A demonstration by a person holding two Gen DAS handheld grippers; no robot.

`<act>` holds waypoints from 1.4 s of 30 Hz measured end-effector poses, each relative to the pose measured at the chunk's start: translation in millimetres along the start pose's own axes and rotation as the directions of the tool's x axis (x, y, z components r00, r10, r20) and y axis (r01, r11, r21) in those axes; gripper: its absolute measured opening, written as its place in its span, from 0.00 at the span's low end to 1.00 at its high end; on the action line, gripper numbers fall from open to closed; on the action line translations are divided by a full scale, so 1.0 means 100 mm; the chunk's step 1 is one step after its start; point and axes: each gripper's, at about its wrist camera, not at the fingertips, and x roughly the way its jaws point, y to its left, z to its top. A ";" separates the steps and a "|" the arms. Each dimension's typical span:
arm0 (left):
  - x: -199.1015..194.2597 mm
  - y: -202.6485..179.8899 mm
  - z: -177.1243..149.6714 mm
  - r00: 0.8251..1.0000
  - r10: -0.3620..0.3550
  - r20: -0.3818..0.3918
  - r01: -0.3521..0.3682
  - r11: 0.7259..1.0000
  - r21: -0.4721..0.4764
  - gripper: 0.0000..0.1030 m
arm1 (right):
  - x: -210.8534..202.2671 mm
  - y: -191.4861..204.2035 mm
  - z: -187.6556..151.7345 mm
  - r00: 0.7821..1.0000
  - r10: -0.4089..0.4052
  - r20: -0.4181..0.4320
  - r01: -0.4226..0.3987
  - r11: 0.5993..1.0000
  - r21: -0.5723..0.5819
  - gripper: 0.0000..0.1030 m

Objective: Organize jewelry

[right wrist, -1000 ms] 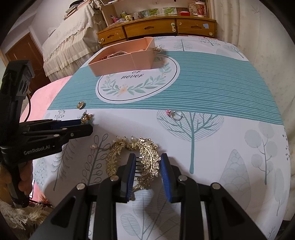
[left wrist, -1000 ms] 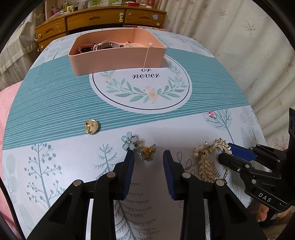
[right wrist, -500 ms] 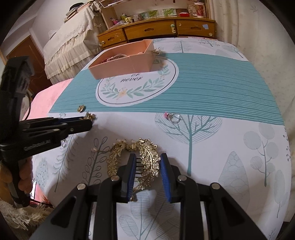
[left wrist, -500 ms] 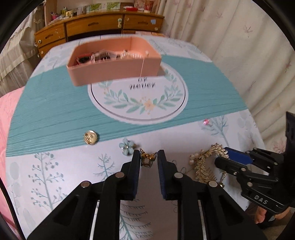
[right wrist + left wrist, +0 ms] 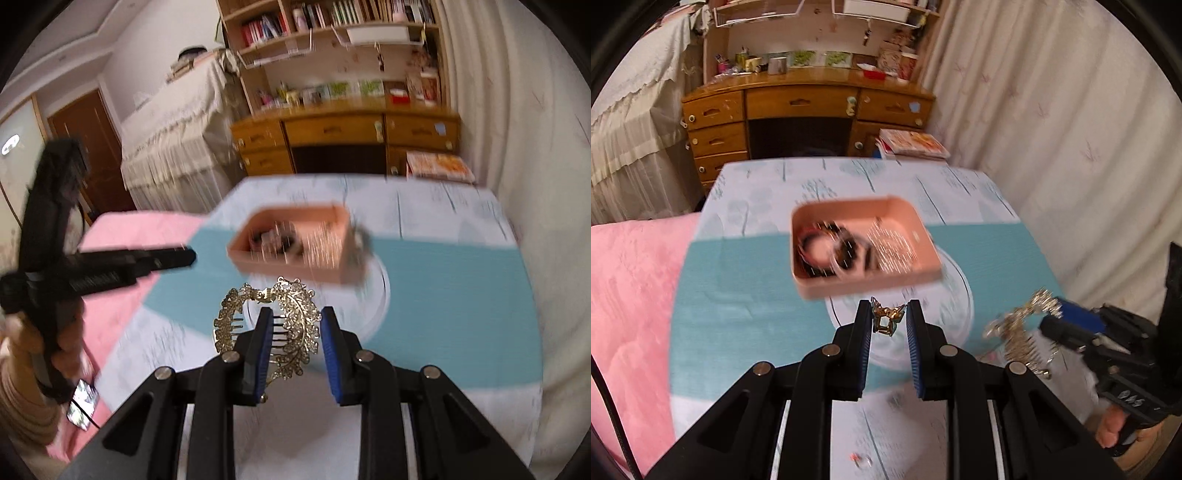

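Carrying two pieces at once, I have the left gripper point(image 5: 888, 321) clamped on a small gold clip point(image 5: 886, 320), pinched between the blue pads near their tips, and the right gripper point(image 5: 293, 325) closed narrow on the gold leaf hair comb point(image 5: 291, 325), gripped across its teeth and one leafy branch. Both hang in the air above the patterned surface point(image 5: 738, 295), just near of the pink tray point(image 5: 864, 280), which already holds bracelets and sparkly bits, though blur hides the details.

I judge the clip light and stiff but tiny, so it could twist or pop out of the pads; the grip sits near its middle, which seems sensible. The comb is wider, lopsided and springy, with thin teeth and set stones that could bend or shed if squeezed hard. Its free branch sticks out left of the jaws, so I would carry it level and let it go low inside the tray, clear of the rim.
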 end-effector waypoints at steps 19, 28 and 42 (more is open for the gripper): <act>1.46 0.48 0.40 0.989 0.063 -0.133 -0.075 0.993 -0.090 0.24 | 1.99 -0.43 0.90 0.983 -0.051 -0.176 0.098 0.957 0.272 0.25; 1.24 0.54 0.42 0.994 0.084 -0.075 -0.090 0.992 -0.088 0.73 | 2.25 -0.33 0.80 0.959 -0.079 -0.272 0.137 0.970 0.201 0.26; 0.43 0.61 0.32 0.994 0.104 -0.014 -0.105 0.988 -0.116 0.75 | 1.41 -0.16 0.82 0.977 -0.110 -0.185 0.134 0.983 0.123 0.27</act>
